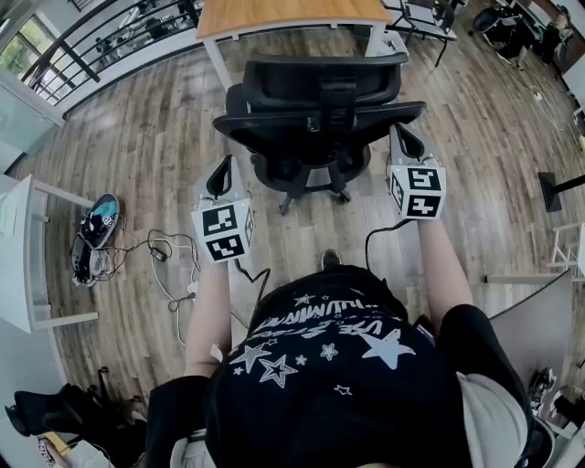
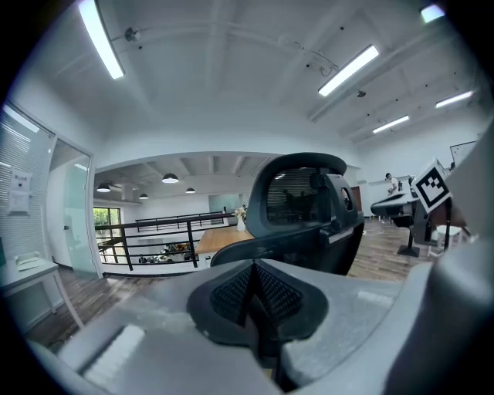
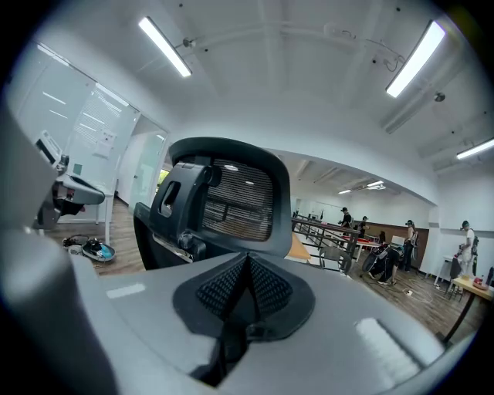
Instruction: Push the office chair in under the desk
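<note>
1. The chair (image 1: 315,110) stands upright on the wood floor, on the near side of the desk (image 1: 292,16) and not under it.
2. Its back is turned to us and its front faces far, towards the desk. The backrest's width runs left to right, in line with the desk's near edge.
3. The wheeled base shows below the backrest, nearer to us.
4. The left gripper (image 1: 219,174) is near the backrest's left end. Its jaws are pressed together with nothing between them, and the chair rises beyond them on the right.
5. The right gripper (image 1: 407,142) is just beside the backrest's right end. Its jaws are likewise closed and empty, and the mesh headrest stands beyond them on the left.
6. We cannot tell whether either gripper touches the chair.
7. Cables (image 1: 169,265) lie loose on the floor at the left, well apart from the chair.
</note>
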Demonstrator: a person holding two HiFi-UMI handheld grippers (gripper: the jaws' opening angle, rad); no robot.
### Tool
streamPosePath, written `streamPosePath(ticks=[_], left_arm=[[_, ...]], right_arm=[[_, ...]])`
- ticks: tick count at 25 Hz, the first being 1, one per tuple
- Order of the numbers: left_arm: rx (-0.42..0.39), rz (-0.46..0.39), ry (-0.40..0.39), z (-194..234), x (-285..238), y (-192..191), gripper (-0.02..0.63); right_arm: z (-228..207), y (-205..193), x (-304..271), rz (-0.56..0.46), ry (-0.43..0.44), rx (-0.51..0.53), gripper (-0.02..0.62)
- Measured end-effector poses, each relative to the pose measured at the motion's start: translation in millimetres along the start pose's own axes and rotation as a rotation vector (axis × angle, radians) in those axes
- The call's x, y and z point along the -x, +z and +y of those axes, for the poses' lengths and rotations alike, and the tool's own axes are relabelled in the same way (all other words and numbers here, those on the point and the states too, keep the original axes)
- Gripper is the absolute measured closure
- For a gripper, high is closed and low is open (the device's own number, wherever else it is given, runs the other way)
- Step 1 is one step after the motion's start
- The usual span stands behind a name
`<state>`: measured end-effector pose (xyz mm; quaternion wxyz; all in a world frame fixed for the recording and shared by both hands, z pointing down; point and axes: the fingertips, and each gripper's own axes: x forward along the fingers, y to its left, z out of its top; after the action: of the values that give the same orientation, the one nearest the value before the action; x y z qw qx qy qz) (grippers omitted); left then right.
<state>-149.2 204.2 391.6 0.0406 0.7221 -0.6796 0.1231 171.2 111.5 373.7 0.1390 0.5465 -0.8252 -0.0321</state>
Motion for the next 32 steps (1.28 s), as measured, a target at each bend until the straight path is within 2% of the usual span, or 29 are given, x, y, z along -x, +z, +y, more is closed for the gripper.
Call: streamPosePath(ticks=[6, 10, 16, 20, 22, 26, 27, 28, 29, 32], left_arm=[[-0.016, -0.017, -0.016, 7.9, 5.5, 2.7, 0.604], [-0.013, -0.052, -0.048, 13.5, 11.6, 5.5, 0.604], [-0.034, -0.053, -0.062, 18.0, 8.0, -0.9, 0.604], [-0.064, -0.046, -0.052, 23.2, -11.5, -2.3, 0.604], [-0.099, -0.052, -0.048, 22.7, -22.2, 0.3, 0.604], [-0.253, -0.079, -0.045, 19.3, -42.1, 13.3, 0.604], [-0.295, -0.092, -0.05, 16.7, -46.8, 17.5, 0.592], [-0.334, -0.104, -0.055, 14.2, -51.4, 20.3, 0.52], [-0.365, -0.111, -0.056, 12.5, -56.0, 21.3, 0.489], [-0.439, -0.121, -0.05, 8.6, -67.7, 21.6, 0.465]], right_arm=[[3.7, 15.8, 7.2, -0.048, -0.037, 0.053, 0.592], [4.5, 17.7, 12.6, -0.063, -0.073, 0.049, 0.592], [0.0, 10.4, 8.3, -0.049, -0.119, 0.096, 0.592], [-17.4, 7.0, -9.8, -0.014, -0.147, 0.177, 0.592], [-25.4, 6.4, -19.7, 0.005, -0.143, 0.25, 0.581], [-36.1, 0.1, -38.1, 0.04, -0.094, 0.389, 0.442], [-37.5, 1.1, -40.4, 0.027, -0.07, 0.403, 0.426], [-39.4, 2.9, -41.2, 0.009, -0.047, 0.408, 0.41], [-41.8, 4.5, -41.1, -0.008, -0.026, 0.407, 0.386], [-51.5, 1.2, -41.5, -0.01, 0.006, 0.433, 0.337]])
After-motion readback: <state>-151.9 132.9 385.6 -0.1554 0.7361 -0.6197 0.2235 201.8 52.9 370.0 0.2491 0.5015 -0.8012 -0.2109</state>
